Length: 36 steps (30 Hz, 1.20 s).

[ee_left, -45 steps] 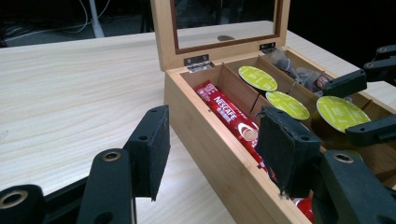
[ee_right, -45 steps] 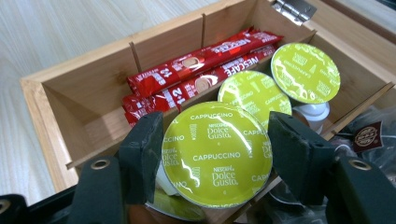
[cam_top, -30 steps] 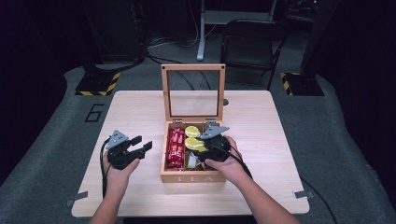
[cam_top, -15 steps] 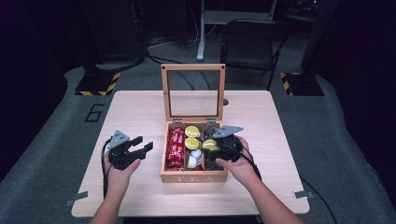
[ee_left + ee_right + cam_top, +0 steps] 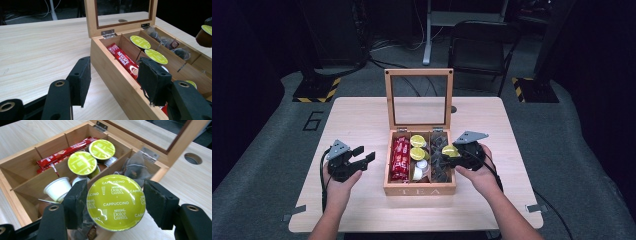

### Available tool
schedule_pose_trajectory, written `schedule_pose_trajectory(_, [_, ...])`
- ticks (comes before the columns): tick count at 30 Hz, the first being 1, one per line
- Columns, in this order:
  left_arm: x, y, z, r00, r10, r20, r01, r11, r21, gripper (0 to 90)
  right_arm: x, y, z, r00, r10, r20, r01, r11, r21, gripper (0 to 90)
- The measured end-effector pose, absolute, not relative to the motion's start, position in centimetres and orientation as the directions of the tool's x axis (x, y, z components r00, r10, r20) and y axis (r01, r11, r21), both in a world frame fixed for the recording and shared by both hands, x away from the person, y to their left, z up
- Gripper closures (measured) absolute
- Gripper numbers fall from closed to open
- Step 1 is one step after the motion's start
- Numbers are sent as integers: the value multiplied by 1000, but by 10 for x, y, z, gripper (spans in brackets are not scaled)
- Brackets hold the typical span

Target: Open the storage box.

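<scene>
An open wooden tea box point(image 5: 419, 190) stands mid-table with its glass lid point(image 5: 418, 98) upright. My right gripper point(image 5: 453, 152) hovers over the box's right side, shut on a green-lidded cappuccino capsule point(image 5: 450, 150). Up close, that capsule point(image 5: 116, 202) sits between the pads of the right gripper point(image 5: 116, 204), above the tea bags. My left gripper point(image 5: 363, 156) rests open on the table left of the box, holding nothing. The left gripper point(image 5: 114, 80) has its jaws spread beside the box wall point(image 5: 117, 75), with the lifted capsule point(image 5: 206, 35) at the far right.
Red Nescafe sticks point(image 5: 400, 158) fill the left compartment. Two green capsules point(image 5: 417, 147) and white cups point(image 5: 418, 172) lie in the middle one, dark tea bags point(image 5: 439, 165) in the right. A cable hole point(image 5: 453, 109) sits behind the box. A chair point(image 5: 479, 52) stands beyond the table.
My right gripper has shifted to the right and slightly up, carrying the green capsule from the middle of the box toward its right side. The left gripper has stayed put.
</scene>
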<state>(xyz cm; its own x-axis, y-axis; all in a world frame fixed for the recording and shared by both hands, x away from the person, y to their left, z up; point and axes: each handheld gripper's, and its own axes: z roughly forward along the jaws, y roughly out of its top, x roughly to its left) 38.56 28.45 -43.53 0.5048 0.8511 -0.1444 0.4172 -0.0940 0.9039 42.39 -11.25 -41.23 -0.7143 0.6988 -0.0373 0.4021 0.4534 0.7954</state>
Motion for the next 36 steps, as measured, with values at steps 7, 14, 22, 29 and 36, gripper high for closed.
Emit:
schedule_pose_trajectory(7, [386,284,-436,507,850,-140,417,-100,903,443,424,-124,-412,-696,716,-53,406,453,794,368])
schedule_pose_trajectory(14, [386,285,-436,506,851,-140,417,-99,903,443,424,-135,-412,-674,737,-44,422,433,796,368])
schedule_pose_trajectory(22, [386,285,-436,504,852,-141,419,-98,903,443,424,-149,-413,-651,758,-50,433,424,795,368])
schedule_pose_trajectory(29, [386,285,-436,502,853,-142,421,-98,902,443,422,-162,-421,-624,780,-40,453,403,795,368])
schedule_pose_trajectory(36, [386,284,-436,503,853,-140,419,-99,902,443,418,-175,-427,-597,801,-40,469,390,793,368])
